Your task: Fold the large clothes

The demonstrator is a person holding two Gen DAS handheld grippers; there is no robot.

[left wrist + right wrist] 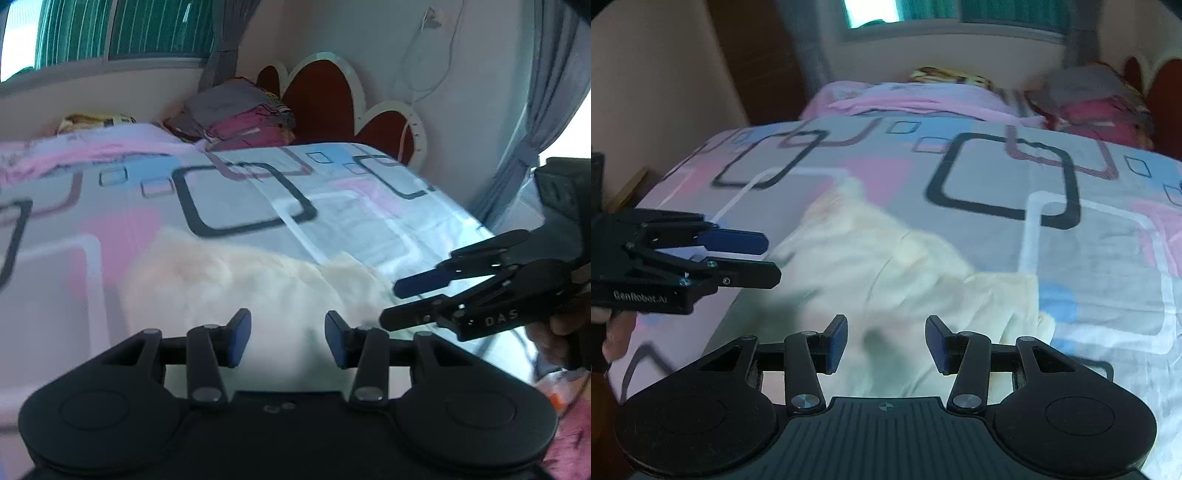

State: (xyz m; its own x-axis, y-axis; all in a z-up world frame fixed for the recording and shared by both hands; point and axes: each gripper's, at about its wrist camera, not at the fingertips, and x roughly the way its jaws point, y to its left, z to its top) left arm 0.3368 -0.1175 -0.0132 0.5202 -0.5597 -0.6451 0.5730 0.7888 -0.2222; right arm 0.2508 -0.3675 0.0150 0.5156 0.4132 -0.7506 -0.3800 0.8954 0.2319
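Cream garment (pixel 886 258) lies below right gripper (pixel 885 341) — unheld.

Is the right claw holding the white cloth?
No, the right gripper is open and empty, with the cream cloth lying loose on the bed beyond it.

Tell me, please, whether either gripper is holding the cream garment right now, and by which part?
Nothing is held. The left gripper and right gripper both stand open above the cream garment on the bed, pads clear of the cloth.

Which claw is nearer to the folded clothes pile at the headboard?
Left. The left claw faces the pile from the bed's middle; the right claw sits farther toward the bed's edge.
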